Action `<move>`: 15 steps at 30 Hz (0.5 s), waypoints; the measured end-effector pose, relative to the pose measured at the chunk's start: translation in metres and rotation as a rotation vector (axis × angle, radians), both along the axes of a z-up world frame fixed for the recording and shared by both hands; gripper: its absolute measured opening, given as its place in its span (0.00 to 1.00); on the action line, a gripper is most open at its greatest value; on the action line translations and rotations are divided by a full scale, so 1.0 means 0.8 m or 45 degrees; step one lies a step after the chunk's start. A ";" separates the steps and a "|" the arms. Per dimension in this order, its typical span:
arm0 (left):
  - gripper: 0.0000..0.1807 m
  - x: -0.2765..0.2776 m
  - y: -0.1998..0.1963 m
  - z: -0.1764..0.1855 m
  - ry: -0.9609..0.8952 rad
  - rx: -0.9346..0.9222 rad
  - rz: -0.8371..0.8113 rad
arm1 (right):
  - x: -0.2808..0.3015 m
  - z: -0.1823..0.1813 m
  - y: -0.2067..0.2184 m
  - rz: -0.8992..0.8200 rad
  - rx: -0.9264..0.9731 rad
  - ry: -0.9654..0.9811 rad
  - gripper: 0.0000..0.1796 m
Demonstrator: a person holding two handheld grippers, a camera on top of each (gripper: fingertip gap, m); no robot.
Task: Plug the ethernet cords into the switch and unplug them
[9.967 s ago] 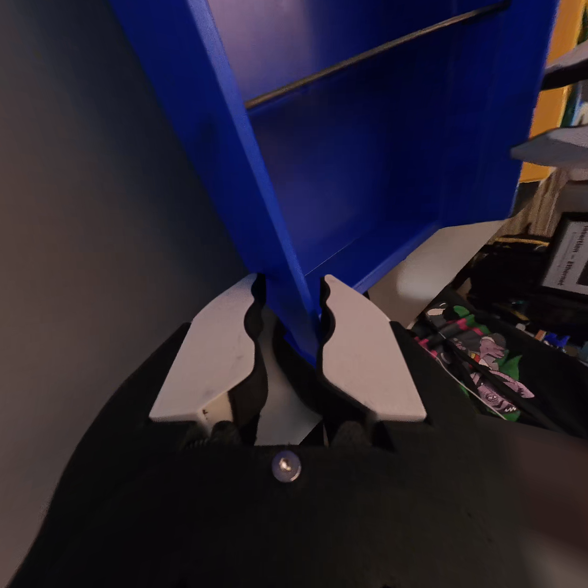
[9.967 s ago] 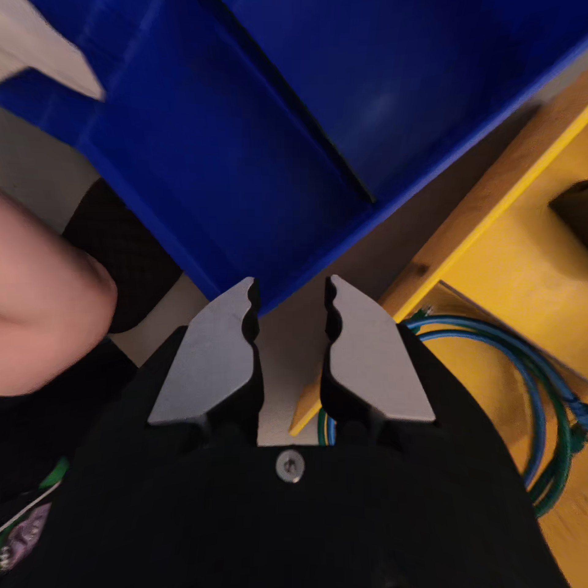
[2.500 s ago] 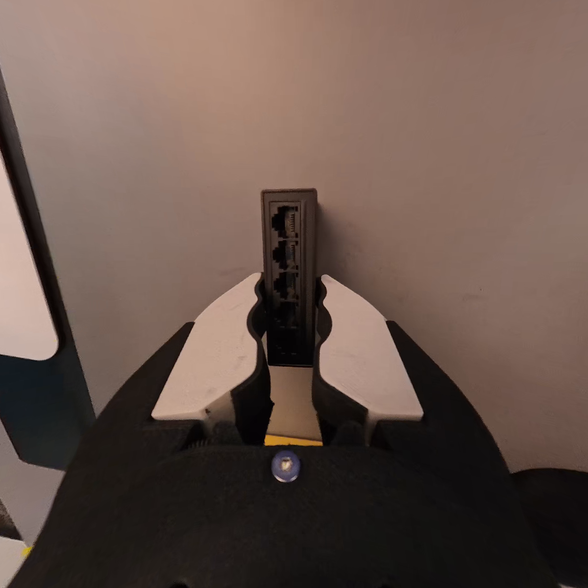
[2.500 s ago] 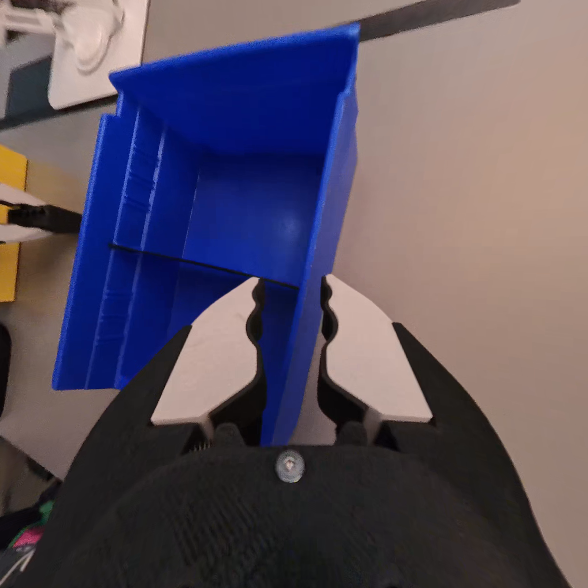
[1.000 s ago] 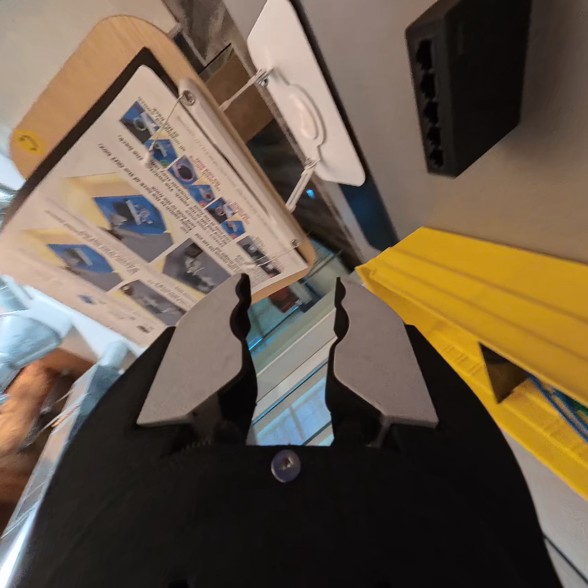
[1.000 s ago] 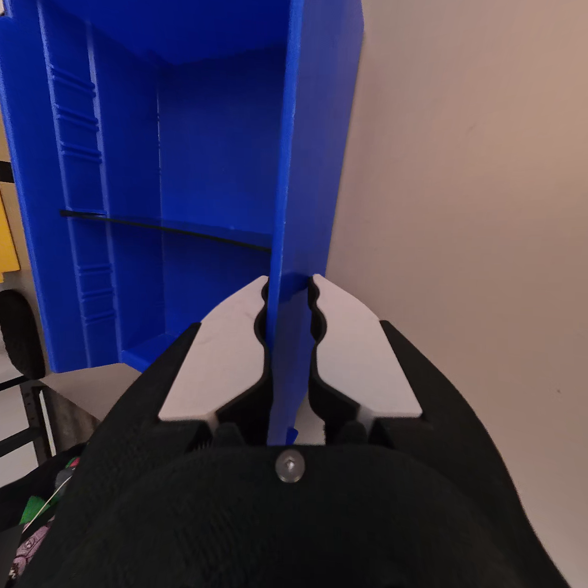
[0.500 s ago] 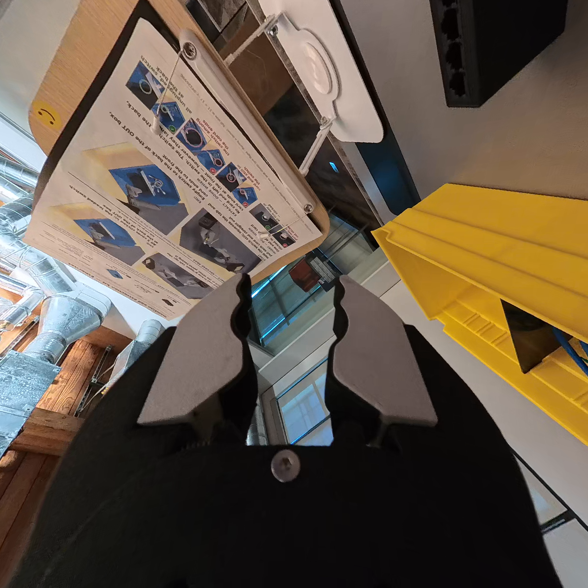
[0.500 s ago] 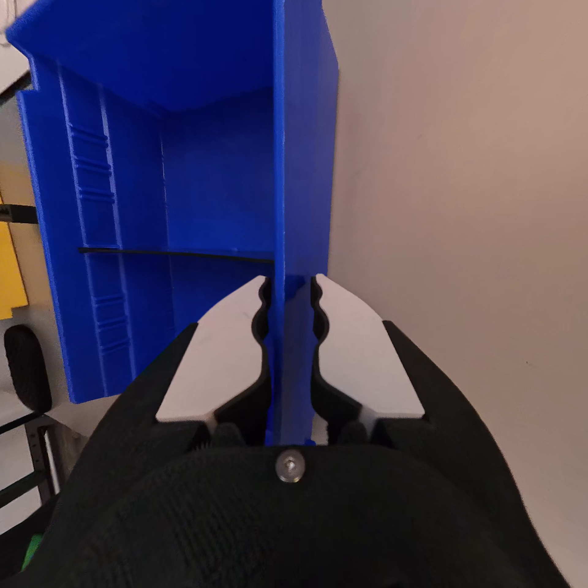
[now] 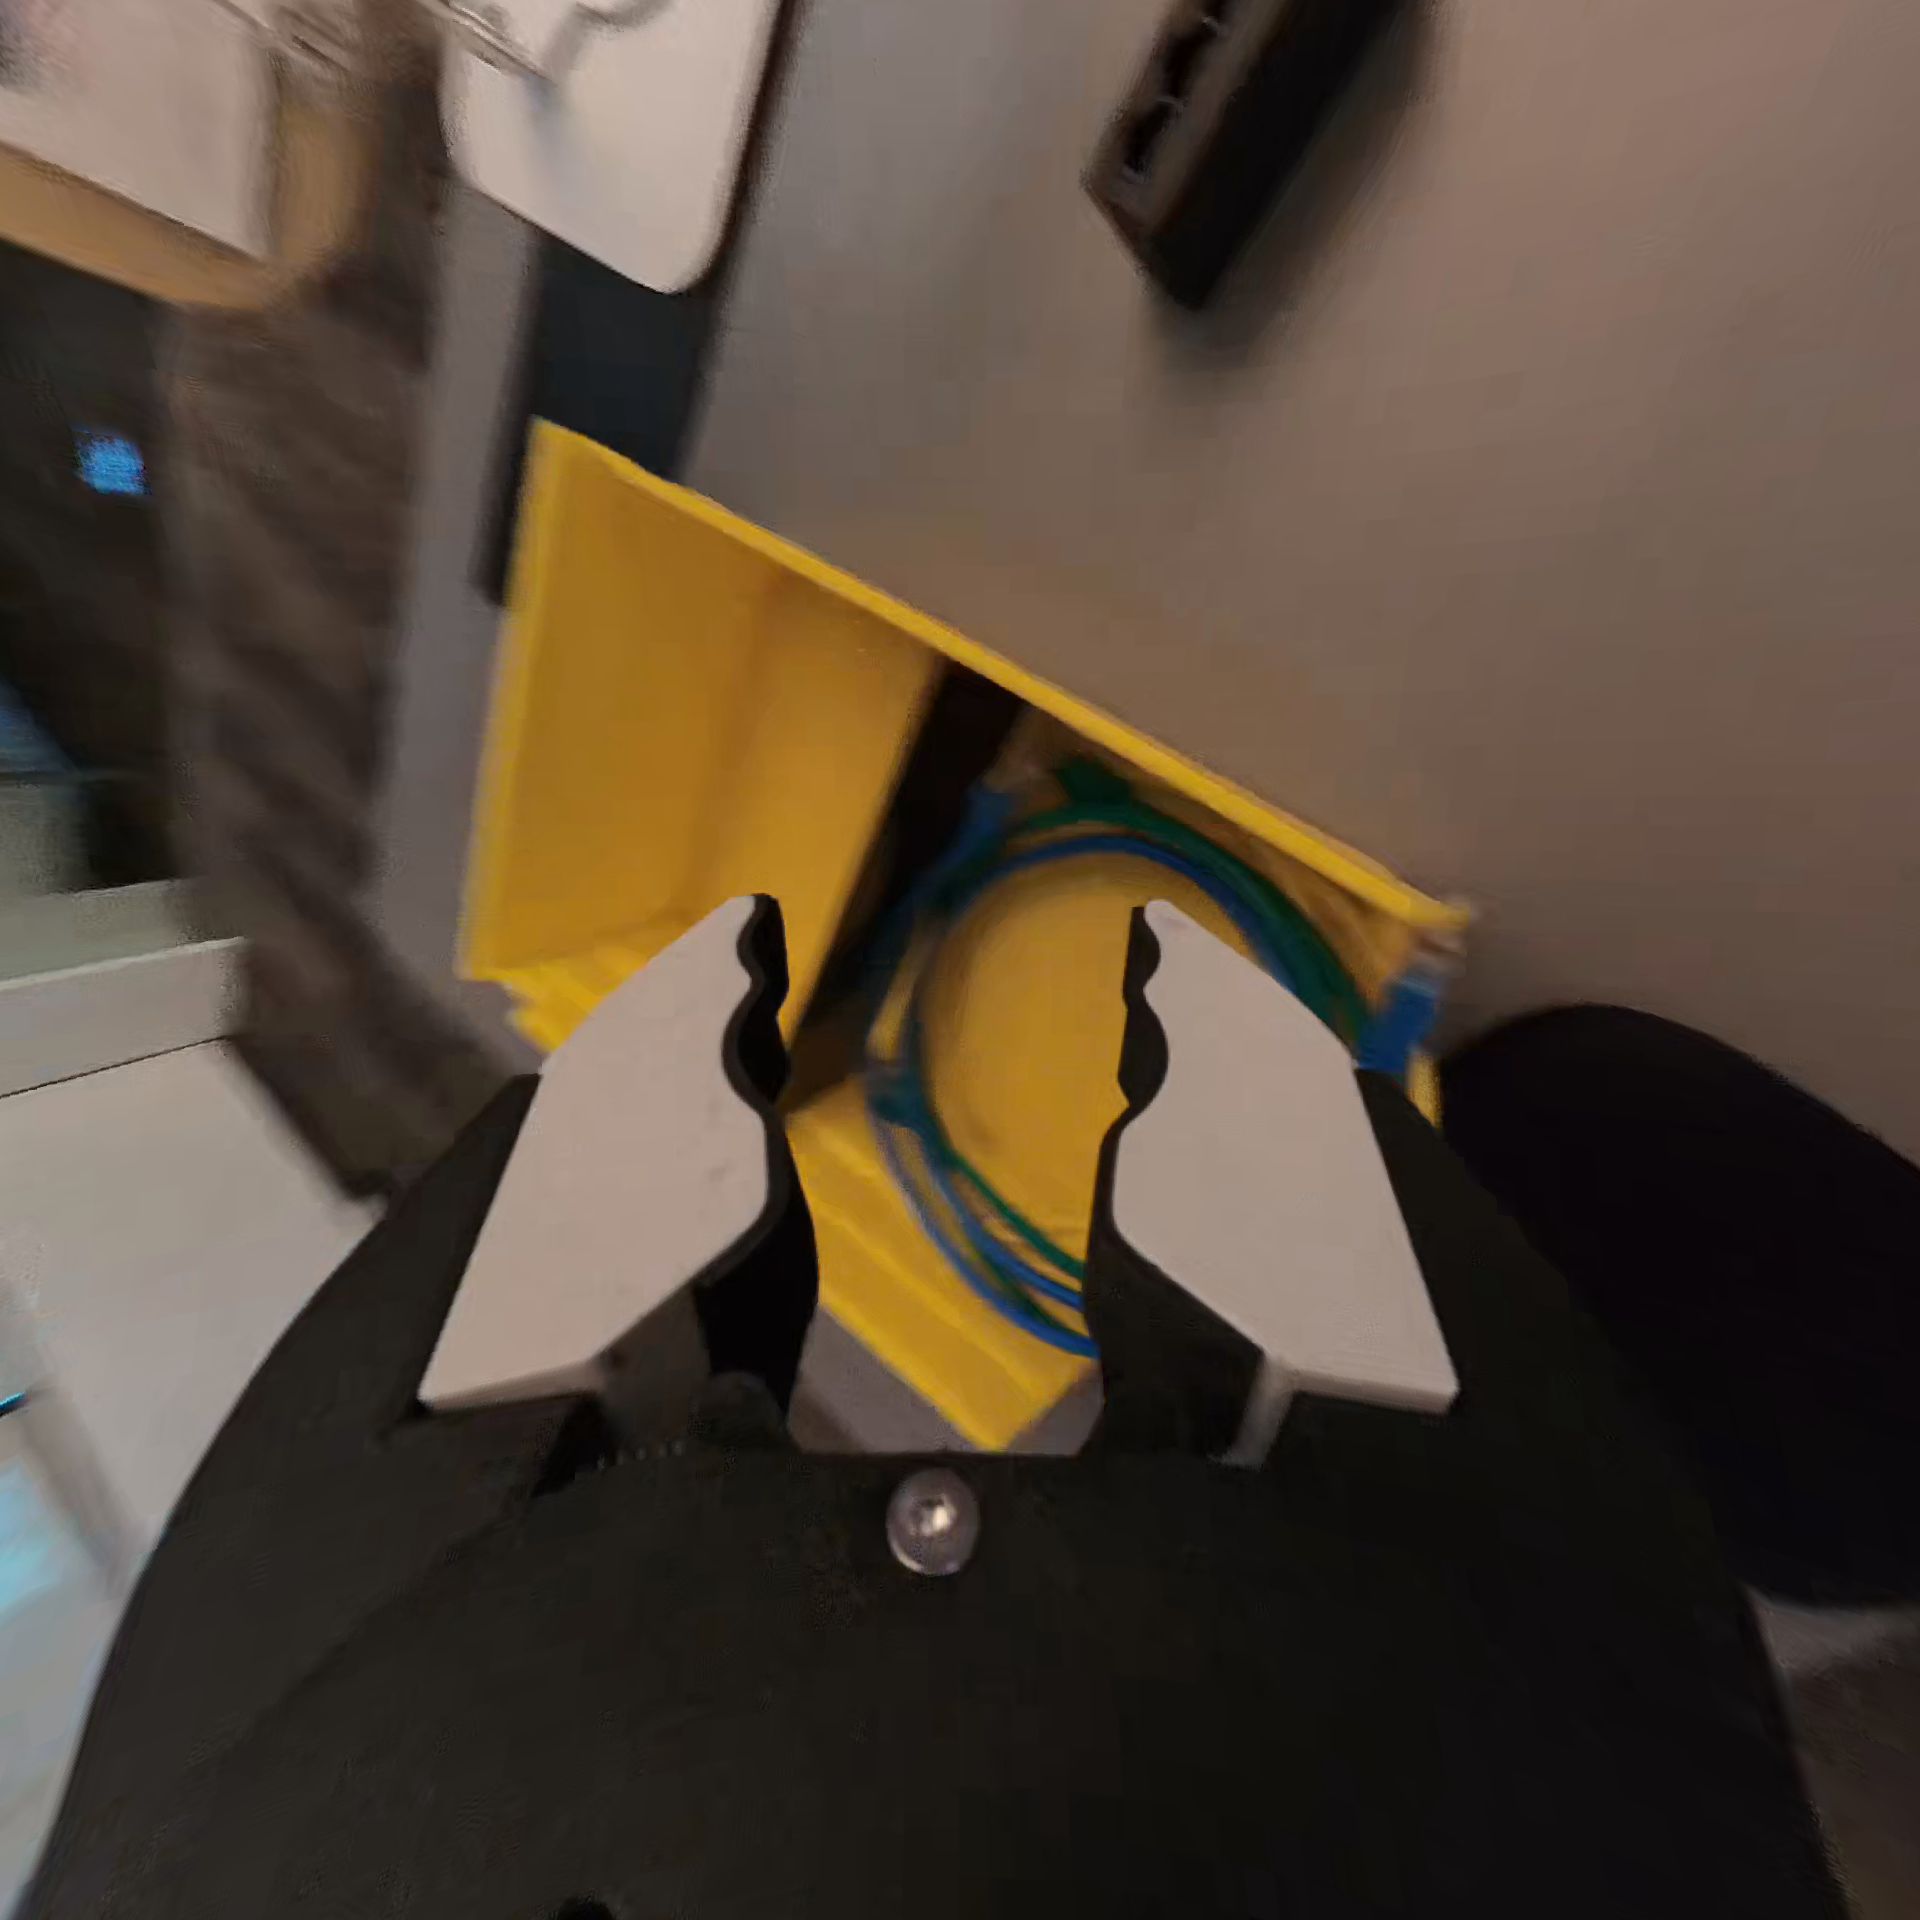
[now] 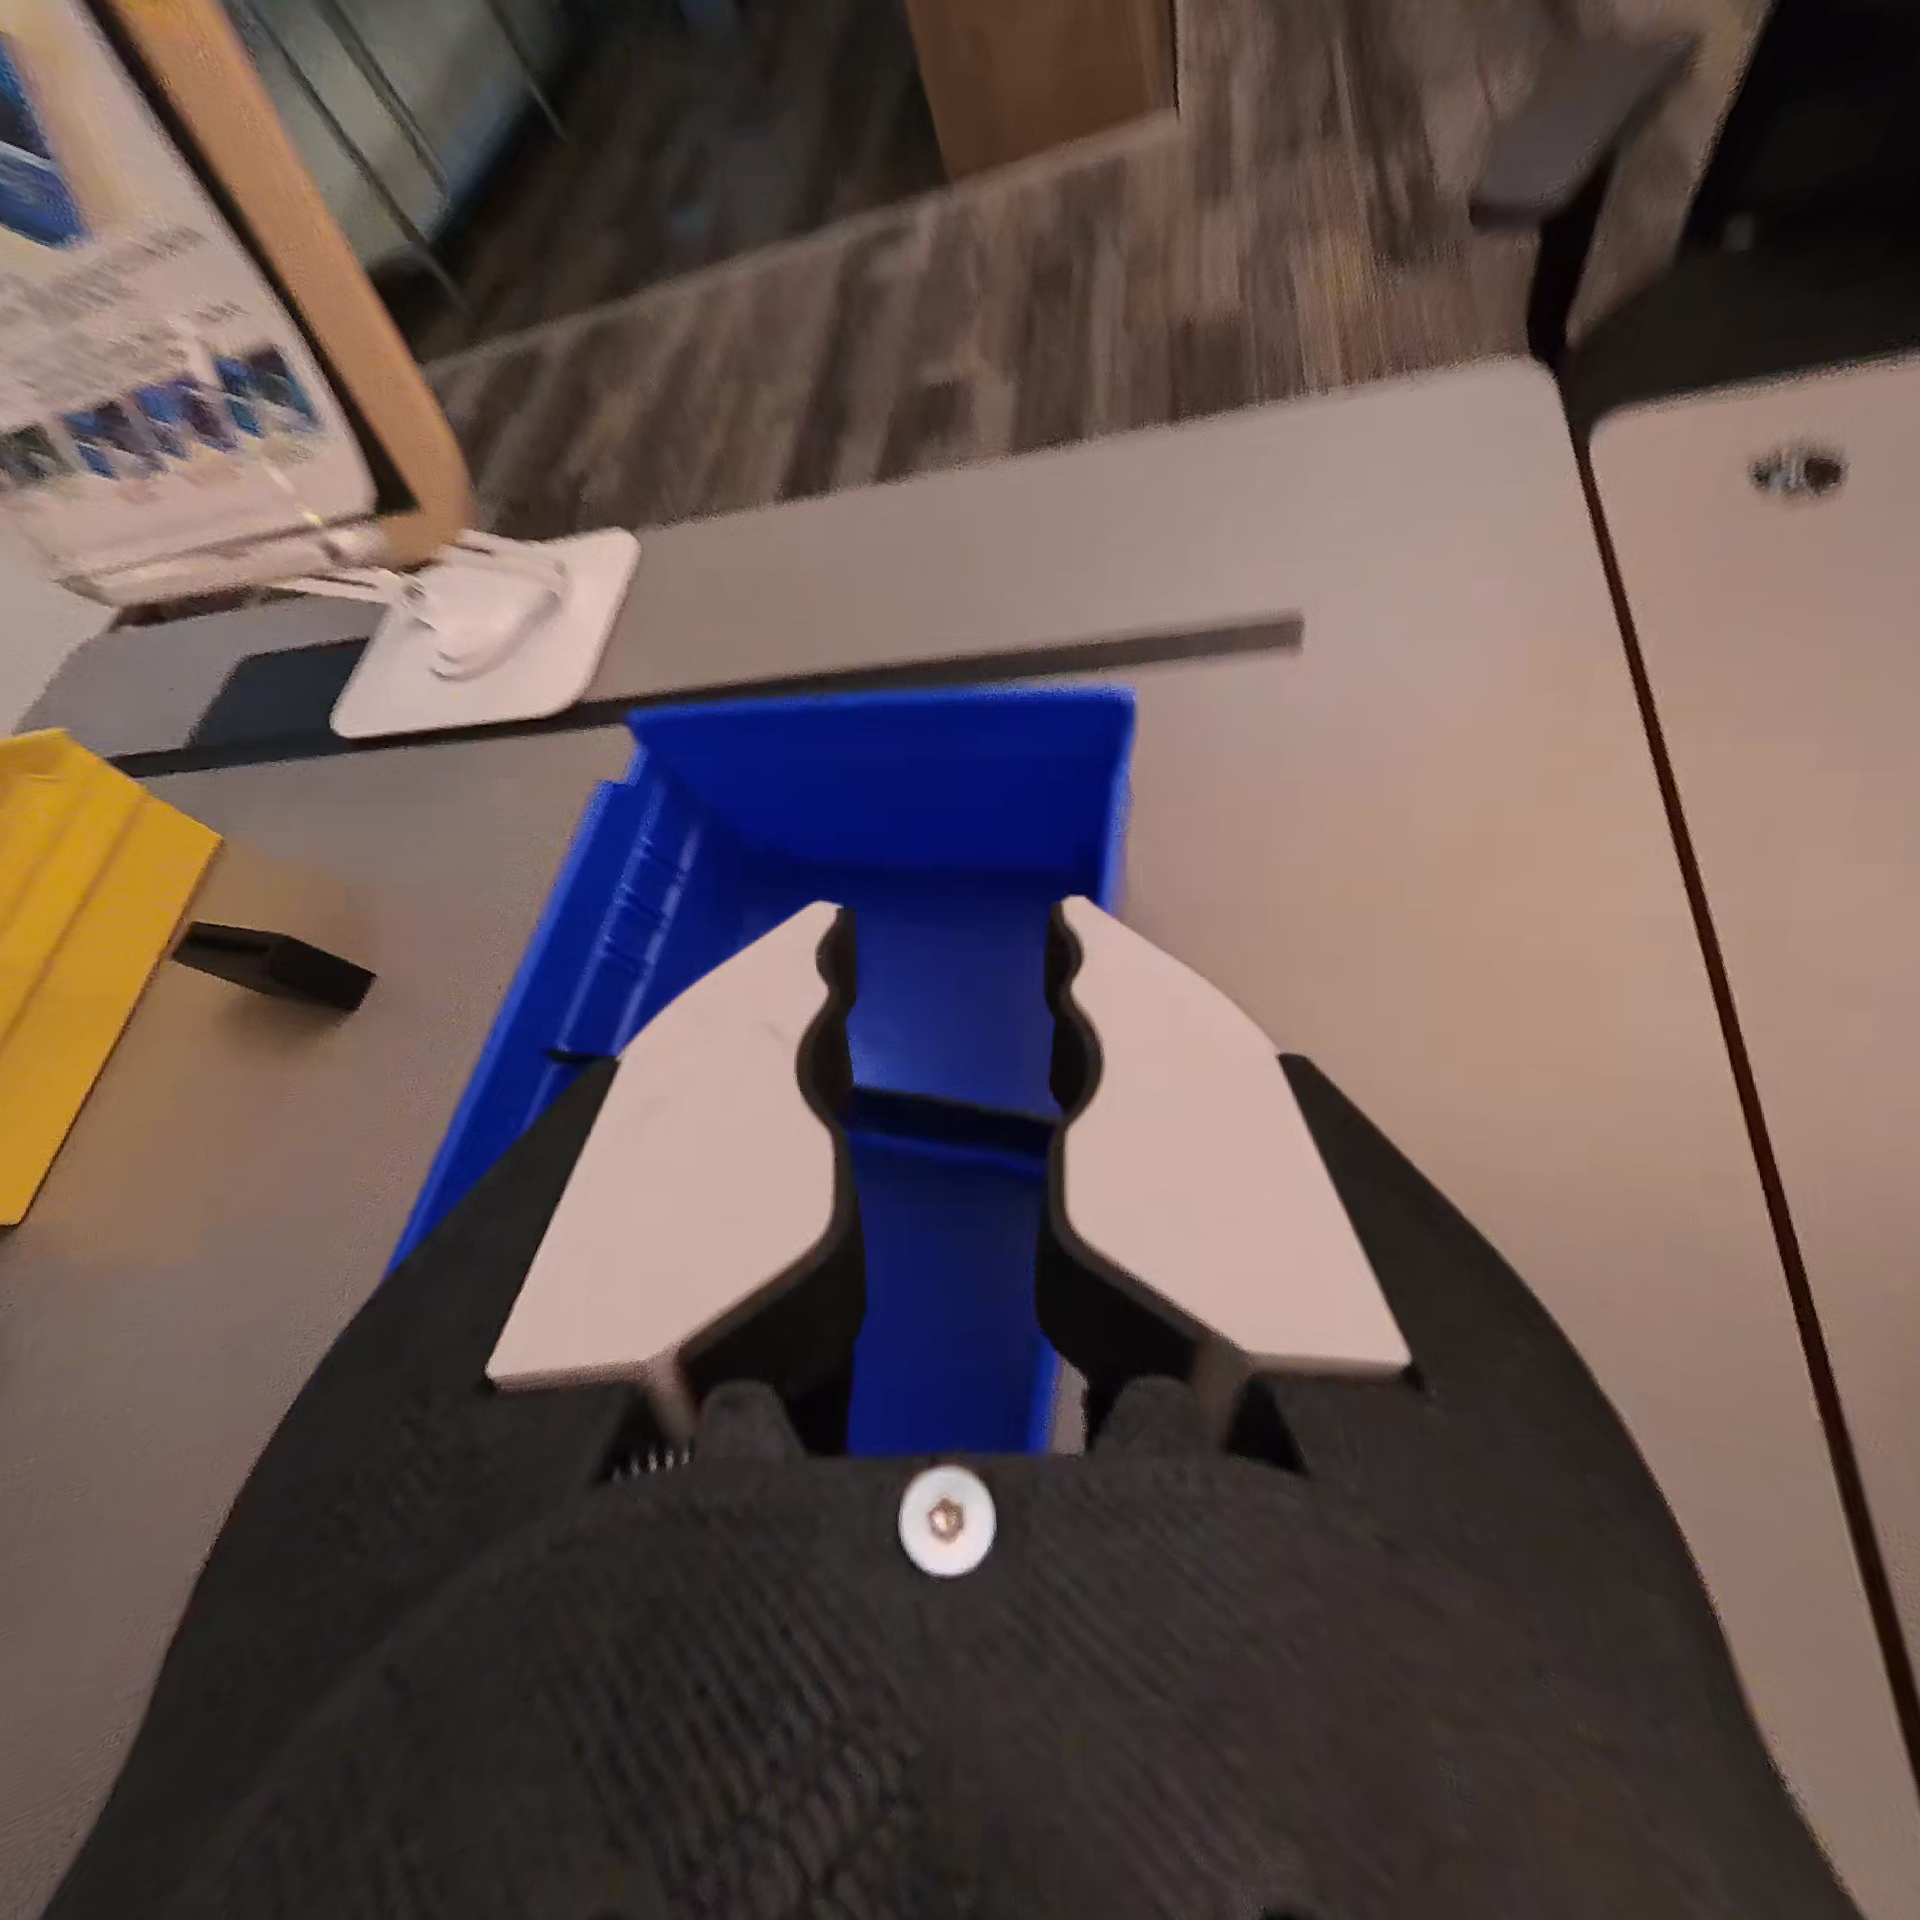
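Left gripper (image 9: 951, 935) spread, empty, over the yellow bin (image 9: 665, 748); coiled cords (image 9: 1049, 862) lie inside at 12 o'clock. Switch (image 9: 1216, 156) sits on the table (image 9: 1558, 623) at 1 o'clock. Right gripper (image 10: 948, 935) spread, empty, above the blue bin (image 10: 894, 790).

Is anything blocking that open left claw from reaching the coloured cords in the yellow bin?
Nothing visible blocks it. The left claw is open and points into the open yellow bin, where the blue and green cords lie coiled beyond a dark divider. The picture is blurred, so small snags cannot be ruled out.
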State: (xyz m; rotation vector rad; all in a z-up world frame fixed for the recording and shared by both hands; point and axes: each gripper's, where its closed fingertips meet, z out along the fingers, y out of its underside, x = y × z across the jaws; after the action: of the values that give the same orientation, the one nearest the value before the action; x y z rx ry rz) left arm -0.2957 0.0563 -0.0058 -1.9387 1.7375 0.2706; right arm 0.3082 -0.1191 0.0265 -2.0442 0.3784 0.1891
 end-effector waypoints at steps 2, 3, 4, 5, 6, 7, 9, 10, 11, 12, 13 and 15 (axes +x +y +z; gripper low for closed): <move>0.33 -0.023 -0.029 -0.027 -0.066 -0.181 -0.016 | -0.013 0.024 0.009 0.041 0.095 -0.070 0.21; 0.31 -0.031 -0.045 -0.040 -0.094 -0.263 -0.023 | -0.019 0.032 0.013 0.059 0.123 -0.089 0.21; 0.28 -0.038 -0.059 -0.052 -0.117 -0.336 -0.030 | -0.025 0.036 0.017 0.075 0.140 -0.100 0.22; 0.27 -0.045 -0.068 -0.062 -0.131 -0.376 -0.025 | -0.028 0.039 0.020 0.084 0.147 -0.106 0.22; 0.27 -0.052 -0.073 -0.072 -0.133 -0.391 -0.011 | -0.029 0.039 0.023 0.085 0.145 -0.114 0.22; 0.27 -0.058 -0.077 -0.082 -0.132 -0.410 0.000 | -0.029 0.037 0.024 0.079 0.135 -0.121 0.22; 0.27 -0.064 -0.084 -0.096 -0.150 -0.457 0.025 | -0.026 0.032 0.026 0.067 0.112 -0.125 0.22; 0.27 -0.065 -0.086 -0.102 -0.158 -0.480 0.038 | -0.026 0.030 0.026 0.068 0.103 -0.121 0.22; 0.26 -0.065 -0.089 -0.106 -0.165 -0.505 0.048 | -0.026 0.028 0.026 0.068 0.097 -0.117 0.22; 0.26 -0.064 -0.090 -0.108 -0.182 -0.524 0.057 | -0.024 0.026 0.026 0.065 0.092 -0.113 0.22; 0.24 -0.062 -0.091 -0.107 -0.211 -0.540 0.064 | -0.023 0.024 0.025 0.060 0.087 -0.109 0.22; 0.22 -0.054 -0.090 -0.103 -0.271 -0.550 0.068 | -0.021 0.022 0.024 0.051 0.081 -0.103 0.22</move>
State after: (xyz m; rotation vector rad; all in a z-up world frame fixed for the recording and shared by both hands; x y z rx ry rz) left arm -0.3389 -0.0159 -0.0883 -2.2168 1.7033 -0.3100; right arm 0.2916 -0.1002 0.0439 -1.9909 0.2782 0.1402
